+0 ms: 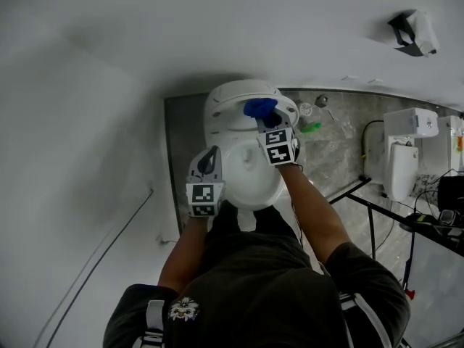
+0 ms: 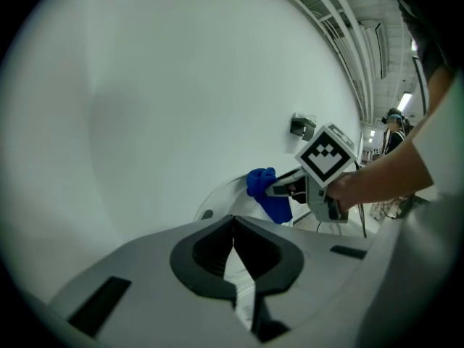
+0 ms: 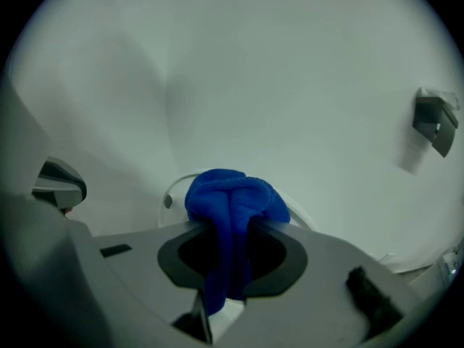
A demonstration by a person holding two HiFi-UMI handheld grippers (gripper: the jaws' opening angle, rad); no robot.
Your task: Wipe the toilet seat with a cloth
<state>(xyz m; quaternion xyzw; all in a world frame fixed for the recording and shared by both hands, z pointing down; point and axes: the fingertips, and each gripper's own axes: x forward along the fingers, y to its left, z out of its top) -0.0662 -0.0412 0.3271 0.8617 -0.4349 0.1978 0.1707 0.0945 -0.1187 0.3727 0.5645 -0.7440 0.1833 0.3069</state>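
Observation:
A white toilet stands against the wall straight below me. My right gripper is shut on a bunched blue cloth and holds it over the toilet's rear part. In the right gripper view the cloth bulges out past the jaws of the right gripper, with the toilet's white rim just behind. My left gripper is shut and empty over the toilet's left side. The left gripper view shows the left gripper with its jaws together, and the cloth ahead to the right.
A white wall runs behind and to the left of the toilet. A wall-mounted holder sits at the upper right. On the grey stone floor lie a green item and a white unit. A black rail crosses at the right.

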